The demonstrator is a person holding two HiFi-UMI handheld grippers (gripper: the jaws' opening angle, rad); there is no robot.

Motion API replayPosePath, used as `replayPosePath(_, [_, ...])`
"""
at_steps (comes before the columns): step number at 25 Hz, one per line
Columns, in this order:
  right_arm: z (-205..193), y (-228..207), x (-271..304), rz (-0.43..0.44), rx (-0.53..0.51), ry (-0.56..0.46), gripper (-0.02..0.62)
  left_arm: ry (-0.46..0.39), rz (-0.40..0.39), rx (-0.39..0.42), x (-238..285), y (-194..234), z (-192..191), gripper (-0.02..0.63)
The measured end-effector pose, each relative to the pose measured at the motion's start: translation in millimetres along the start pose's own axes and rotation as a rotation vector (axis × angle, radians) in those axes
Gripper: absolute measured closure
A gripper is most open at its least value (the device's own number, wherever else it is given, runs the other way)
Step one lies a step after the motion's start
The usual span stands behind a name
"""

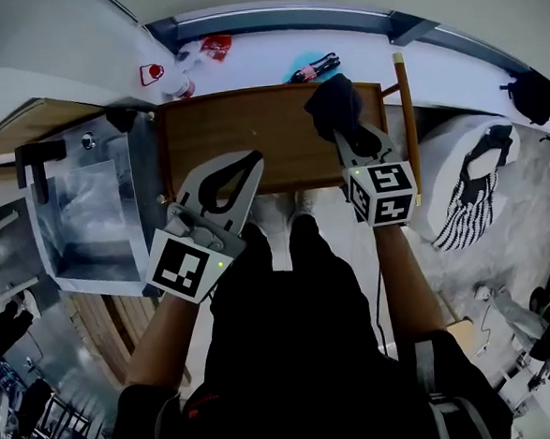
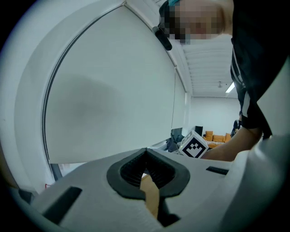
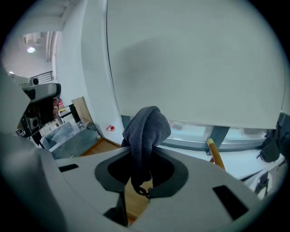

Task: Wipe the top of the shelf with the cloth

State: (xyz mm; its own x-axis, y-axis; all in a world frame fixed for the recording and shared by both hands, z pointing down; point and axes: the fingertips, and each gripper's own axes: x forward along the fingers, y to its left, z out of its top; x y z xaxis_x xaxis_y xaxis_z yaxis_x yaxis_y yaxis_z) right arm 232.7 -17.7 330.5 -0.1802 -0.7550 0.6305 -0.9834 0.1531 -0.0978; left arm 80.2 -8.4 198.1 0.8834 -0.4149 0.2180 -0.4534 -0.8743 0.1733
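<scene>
The brown wooden shelf top (image 1: pixel 269 134) lies straight ahead of me in the head view. My right gripper (image 1: pixel 344 132) is over its far right part, shut on a bunched dark grey cloth (image 1: pixel 335 105). In the right gripper view the cloth (image 3: pixel 147 127) stands up out of the closed jaws of that gripper (image 3: pixel 141 156). I cannot tell whether the cloth touches the wood. My left gripper (image 1: pixel 252 161) hovers at the shelf's near edge, left of centre, shut with nothing in it. In its own view the left gripper (image 2: pixel 146 152) shows its tips meeting.
A clear-and-metal bin (image 1: pixel 86 208) stands against the shelf's left side. A wooden pole (image 1: pixel 405 111) runs along its right edge, and beyond that is a white bag with black print (image 1: pixel 470 191). A bottle (image 1: pixel 316 68) and red items (image 1: pixel 216 45) lie behind the shelf.
</scene>
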Motion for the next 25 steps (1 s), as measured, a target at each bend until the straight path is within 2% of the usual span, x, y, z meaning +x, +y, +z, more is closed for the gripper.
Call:
replayPosePath(11, [88.6,74.9,-26.8,0.116,-0.091,-0.149,0.518,-0.083,0.073,0.034,-50.9,28.3,44.4,0.588])
replayPosePath(18, [123.6,105.1,-52.7,0.145,-0.161,-0.208,0.518,-0.124,0.102,0.054,-72.8,35.0,62.8,0.588])
replayPosePath(25, [147.0,124.3,-76.6,0.190,-0.164,-0.256,0.518,-0.132,0.124,0.075,-86.5,38.5,75.6,0.588])
